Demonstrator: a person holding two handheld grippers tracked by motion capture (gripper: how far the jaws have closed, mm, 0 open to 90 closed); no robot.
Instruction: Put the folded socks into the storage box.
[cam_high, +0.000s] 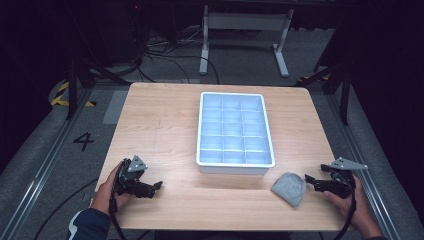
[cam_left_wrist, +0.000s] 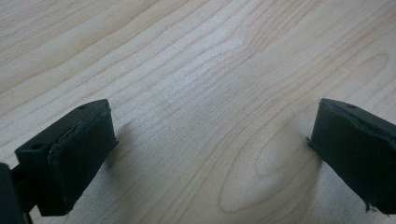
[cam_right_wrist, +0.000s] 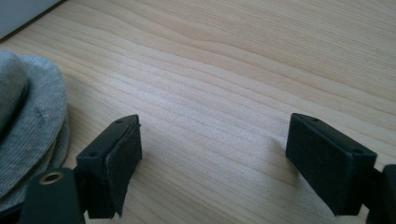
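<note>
I had both tools low over the near edge of the wooden bench (cam_high: 165, 125). The right tool (cam_high: 308, 178) sat at the near right corner, held in my right hand (cam_high: 350, 202), with its jaws pointing toward the bench centre. Its jaws stood wide apart with nothing between them; in the right gripper view, bare wood grain lay between the two black pads (cam_right_wrist: 119, 163). The grey folded cloth (cam_high: 289, 188) lay on the bench just beside that tool, on the side toward the bench centre and apart from the jaw tips. In the right gripper view the cloth (cam_right_wrist: 32, 121) appeared at the left edge, next to the left jaw; I could not tell whether the jaw touched it. The cloth also lay just in front of the near right corner of the white compartment tray (cam_high: 200, 130), close to its wall but not inside it.

The tray stood at the middle of the bench, long side running away from me, divided into a grid of small compartments.

The left tool (cam_high: 159, 186) rested at the near left of the bench in my left hand (cam_high: 112, 190), well apart from the cloth and the tray. Its jaws were likewise wide, with plain bench surface between the pads (cam_left_wrist: 77, 158) in the left gripper view.
</note>
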